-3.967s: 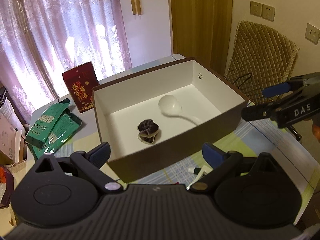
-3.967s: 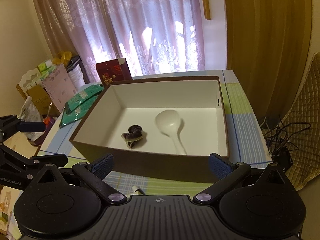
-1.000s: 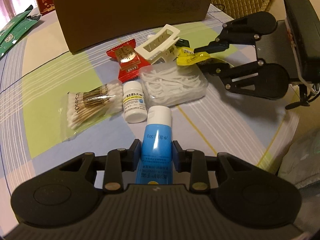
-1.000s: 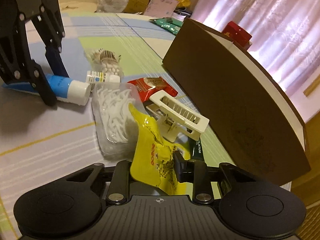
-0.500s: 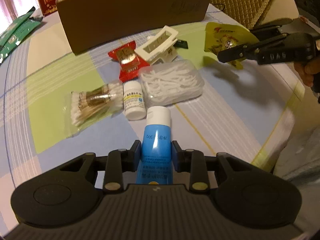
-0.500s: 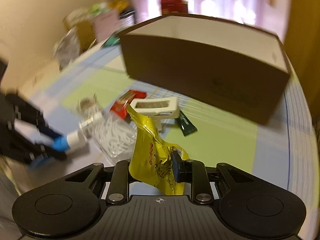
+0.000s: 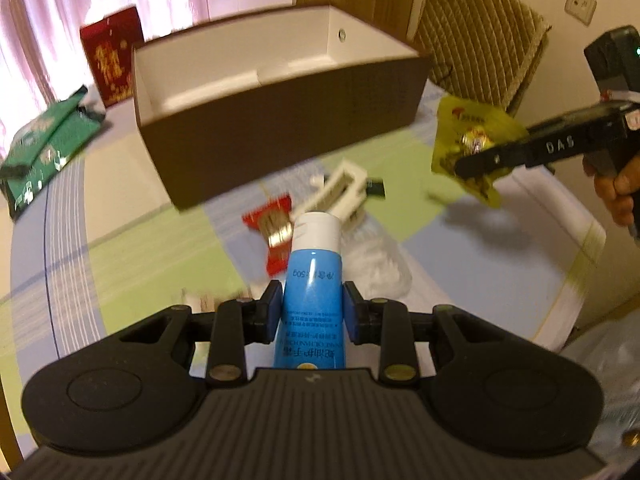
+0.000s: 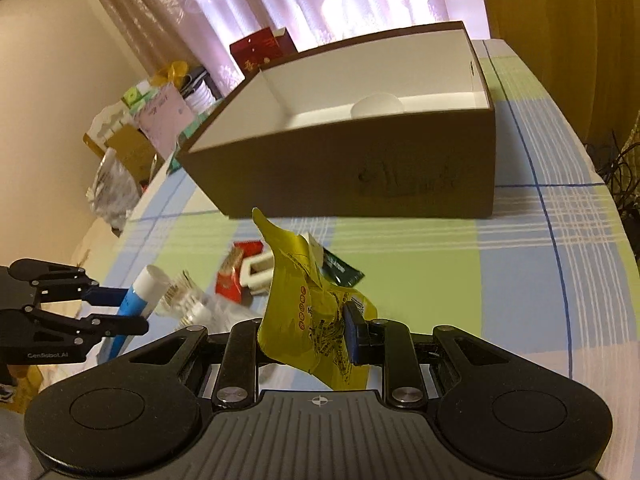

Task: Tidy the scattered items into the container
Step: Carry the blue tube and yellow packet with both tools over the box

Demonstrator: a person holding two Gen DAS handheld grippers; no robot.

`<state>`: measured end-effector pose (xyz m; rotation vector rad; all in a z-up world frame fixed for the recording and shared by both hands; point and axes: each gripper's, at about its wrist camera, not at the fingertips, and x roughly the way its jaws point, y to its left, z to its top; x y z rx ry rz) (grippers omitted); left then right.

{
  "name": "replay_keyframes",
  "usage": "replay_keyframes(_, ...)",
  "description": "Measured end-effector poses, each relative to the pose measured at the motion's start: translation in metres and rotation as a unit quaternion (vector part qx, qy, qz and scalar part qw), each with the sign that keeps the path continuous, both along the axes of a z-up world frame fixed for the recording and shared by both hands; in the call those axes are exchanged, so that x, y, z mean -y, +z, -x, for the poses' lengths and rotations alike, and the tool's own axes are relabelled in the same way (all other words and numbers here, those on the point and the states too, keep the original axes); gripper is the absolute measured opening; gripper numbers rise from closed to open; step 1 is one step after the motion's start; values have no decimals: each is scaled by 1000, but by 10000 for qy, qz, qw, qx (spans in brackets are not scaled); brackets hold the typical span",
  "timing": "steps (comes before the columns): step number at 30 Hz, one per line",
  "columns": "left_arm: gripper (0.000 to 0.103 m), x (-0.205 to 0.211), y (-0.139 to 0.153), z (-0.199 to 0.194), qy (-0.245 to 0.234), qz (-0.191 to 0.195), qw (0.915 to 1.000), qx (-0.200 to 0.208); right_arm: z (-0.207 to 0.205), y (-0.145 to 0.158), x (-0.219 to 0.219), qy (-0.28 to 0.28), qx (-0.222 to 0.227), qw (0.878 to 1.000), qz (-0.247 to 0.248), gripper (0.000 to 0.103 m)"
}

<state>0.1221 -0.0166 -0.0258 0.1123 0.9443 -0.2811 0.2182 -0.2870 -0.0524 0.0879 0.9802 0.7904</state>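
My left gripper (image 7: 311, 307) is shut on a blue tube with a white cap (image 7: 314, 280) and holds it above the table. My right gripper (image 8: 310, 334) is shut on a yellow snack packet (image 8: 308, 312), also lifted; it shows in the left wrist view (image 7: 472, 144) too. The brown box with a white inside (image 7: 280, 120) stands beyond both grippers, open at the top; it also shows in the right wrist view (image 8: 360, 168), with a white spoon (image 8: 376, 106) inside. On the table lie a red sachet (image 7: 272, 232), a white hair clip (image 7: 344, 188), a clear tub of floss picks (image 7: 376, 264) and a dark green sachet (image 8: 340, 268).
A red carton (image 7: 110, 60) and green packets (image 7: 44, 144) lie left of the box. A quilted chair (image 7: 476, 36) stands behind the table at the right. Bags and boxes (image 8: 132, 136) crowd the floor beyond the table's left edge.
Both grippers have risen from the table with their items and tilted up toward the box. The blue tube is now off the cloth, and the box's inside has come into view.
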Motion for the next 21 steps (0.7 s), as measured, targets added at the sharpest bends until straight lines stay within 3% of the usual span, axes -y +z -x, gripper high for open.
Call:
replay_keyframes(7, 27, 1, 23, -31, -75, 60, 9990, 442, -15, 18, -6, 0, 9, 9999, -106, 27)
replay_keyframes(21, 27, 4, 76, -104, -132, 95, 9929, 1179, -70, 72, -25, -215, 533, 9974, -423, 28)
